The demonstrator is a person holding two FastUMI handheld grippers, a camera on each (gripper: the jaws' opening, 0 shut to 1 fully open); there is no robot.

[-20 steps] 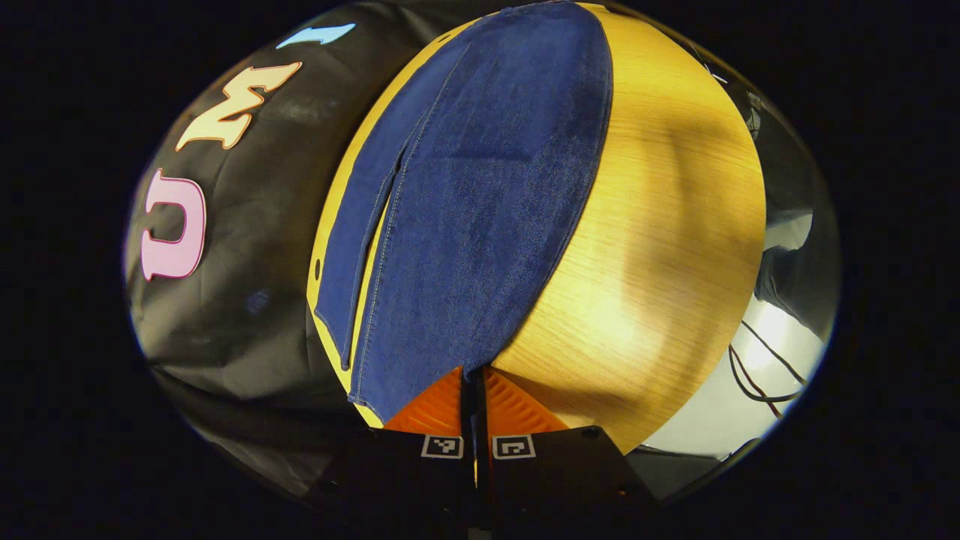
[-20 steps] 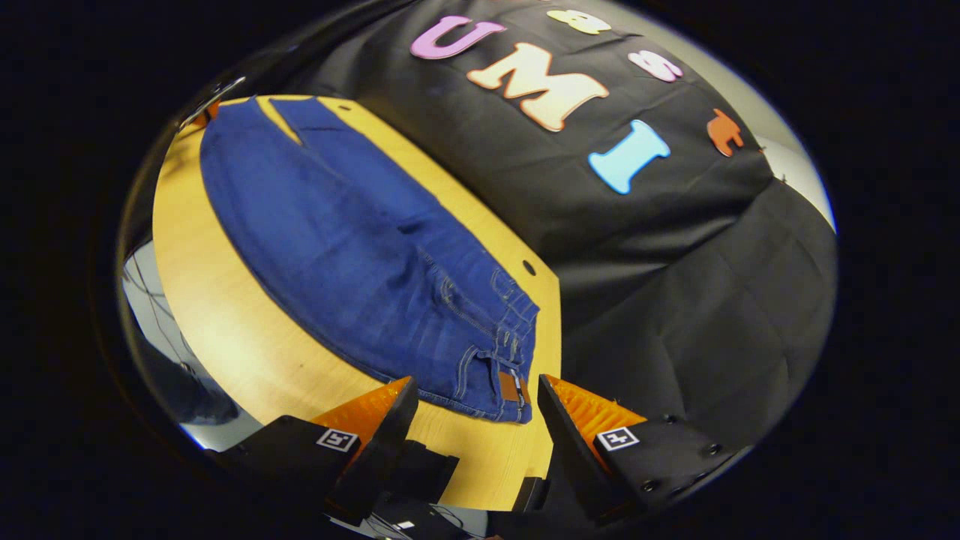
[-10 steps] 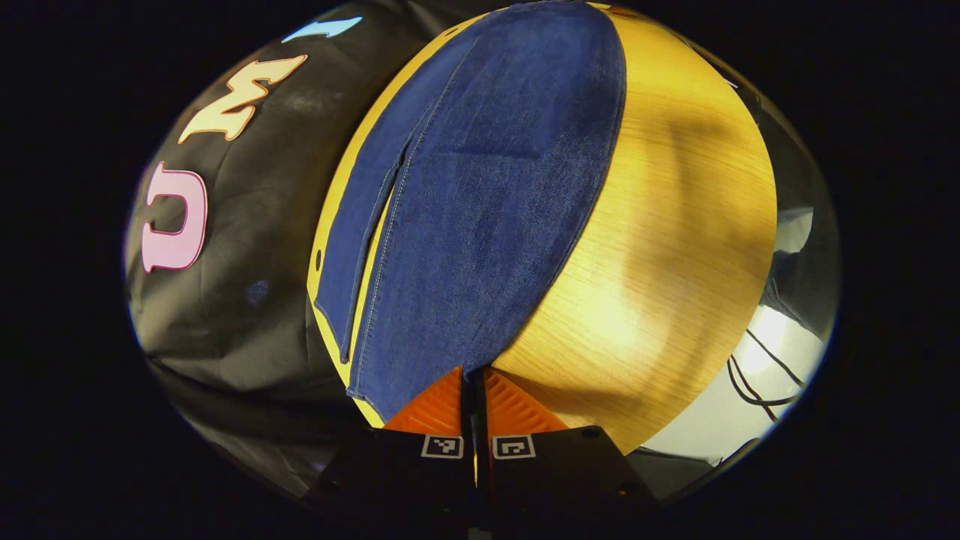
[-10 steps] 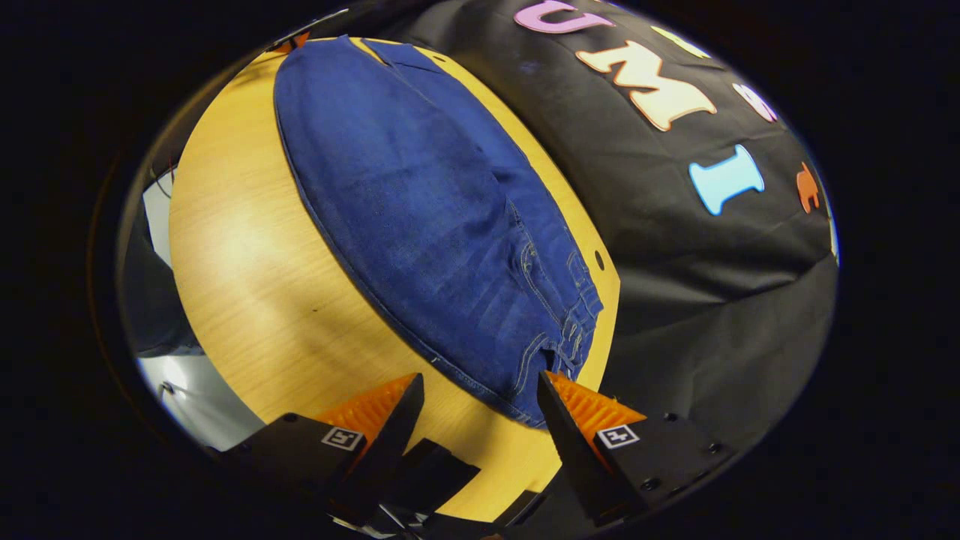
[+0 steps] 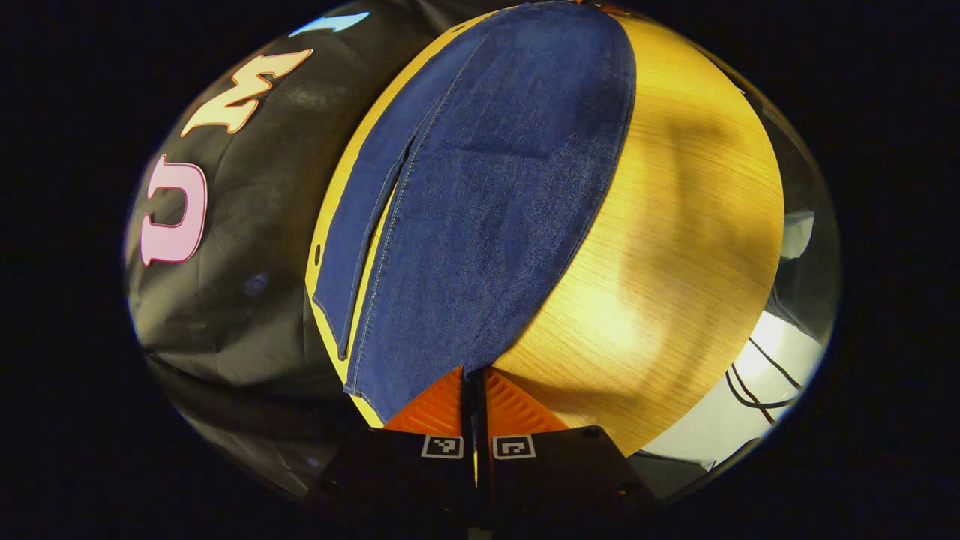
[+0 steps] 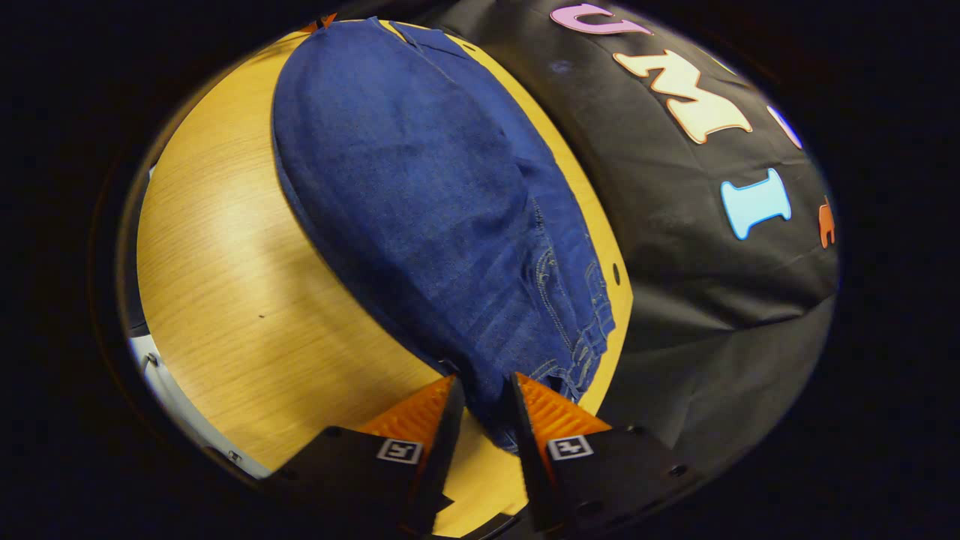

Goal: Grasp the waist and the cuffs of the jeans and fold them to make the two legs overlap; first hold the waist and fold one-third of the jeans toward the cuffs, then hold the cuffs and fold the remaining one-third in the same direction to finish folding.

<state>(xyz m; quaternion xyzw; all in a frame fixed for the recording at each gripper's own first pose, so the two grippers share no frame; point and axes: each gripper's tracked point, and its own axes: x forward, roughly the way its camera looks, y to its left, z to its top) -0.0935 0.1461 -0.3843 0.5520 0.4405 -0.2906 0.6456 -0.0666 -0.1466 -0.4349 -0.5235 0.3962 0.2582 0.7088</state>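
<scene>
Dark blue jeans [image 5: 487, 187] lie lengthwise on the wooden table [image 5: 675, 225], with the two legs nearly overlapping. In the left gripper view my left gripper [image 5: 474, 371] is shut on the near corner of the cuff end, and the lower leg's cuff [image 5: 337, 315] peeks out to the left. In the right gripper view the jeans [image 6: 420, 187] stretch away from the stitched waist [image 6: 577, 337]. My right gripper [image 6: 484, 386] has its orange fingers [image 6: 420, 409] pressed in on the waist's near edge, denim bunched between them.
The booth's black cloth wall [image 6: 712, 300] hangs close along the table's far long edge. A small hole [image 6: 615, 268] marks the tabletop near the waist. Cables [image 5: 757, 375] trail over the pale floor past the table's open side. Bare wood [image 6: 225, 262] runs alongside the jeans.
My right gripper came down onto the waist and its wide-open fingers closed in on the denim. The left gripper stayed shut on the cuff, shifting only slightly.
</scene>
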